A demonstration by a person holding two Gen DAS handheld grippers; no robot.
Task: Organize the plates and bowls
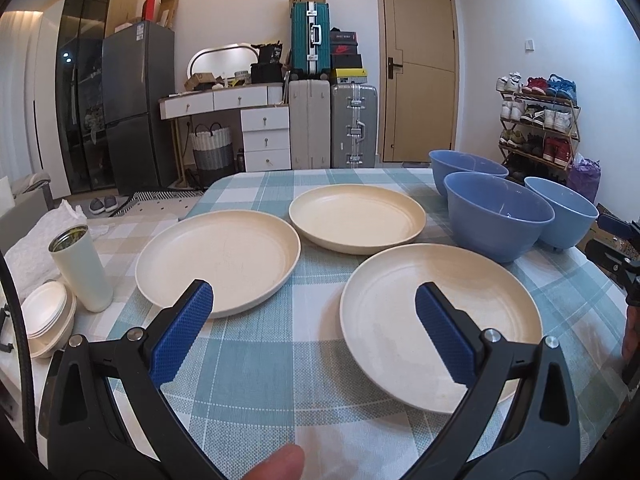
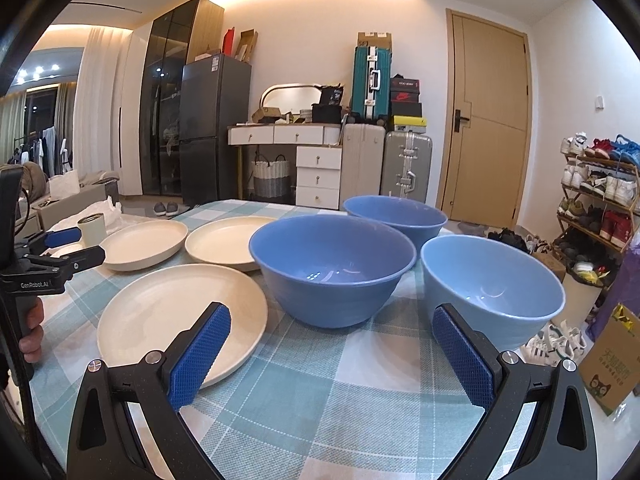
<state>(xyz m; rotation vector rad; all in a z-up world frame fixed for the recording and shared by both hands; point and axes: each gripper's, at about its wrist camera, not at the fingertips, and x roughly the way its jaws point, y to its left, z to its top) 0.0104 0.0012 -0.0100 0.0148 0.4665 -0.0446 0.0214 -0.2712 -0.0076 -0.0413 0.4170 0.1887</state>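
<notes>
Nothing gathered yet: opening step, by the look of it. Three cream plates spread flat on the checked counter (image 1: 256, 380), rims up, round, so no long axis. Near plate (image 1: 440, 324) at 1 o'clock of the left gripper (image 1: 314, 304), left plate (image 1: 218, 260) at 11, far plate (image 1: 357, 218) at 12. Three blue bowls upright, mouths up: middle bowl (image 2: 332, 270) at 12 of the right gripper (image 2: 332, 326), pale bowl (image 2: 494, 286) at 2, far bowl (image 2: 396, 216) beyond. Both grippers spread wide, empty. Next, likely: pinch one rim, lift, stack plate on plate, nest the bowls.
</notes>
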